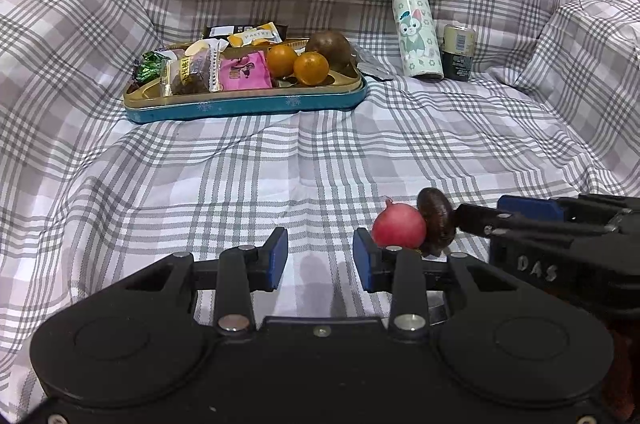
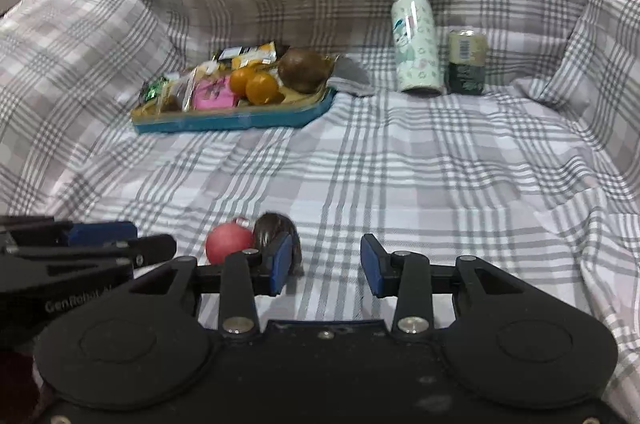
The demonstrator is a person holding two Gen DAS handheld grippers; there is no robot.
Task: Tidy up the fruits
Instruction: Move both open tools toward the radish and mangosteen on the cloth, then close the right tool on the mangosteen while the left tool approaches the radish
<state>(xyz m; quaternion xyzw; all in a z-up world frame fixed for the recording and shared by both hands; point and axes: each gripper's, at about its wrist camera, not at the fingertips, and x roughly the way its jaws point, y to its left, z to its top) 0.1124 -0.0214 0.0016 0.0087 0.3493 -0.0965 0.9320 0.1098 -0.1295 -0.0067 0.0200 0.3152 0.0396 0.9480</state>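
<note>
Now you are hovering both grippers, left gripper (image 1: 320,256) and right gripper (image 2: 326,266), fingers apart and empty; centre one on the red fruit (image 1: 399,225) beside the dark fruit (image 1: 436,218), lower frame.

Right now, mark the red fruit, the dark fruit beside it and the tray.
red fruit (image 1: 398,230), left wrist view, front skin.
dark fruit (image 1: 436,214), left wrist view, upper face.
tray (image 1: 240,106), left wrist view, blue front wall.

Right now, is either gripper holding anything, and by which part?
Nothing is held. The left gripper and right gripper are both open; the red fruit lies on the cloth.
</note>
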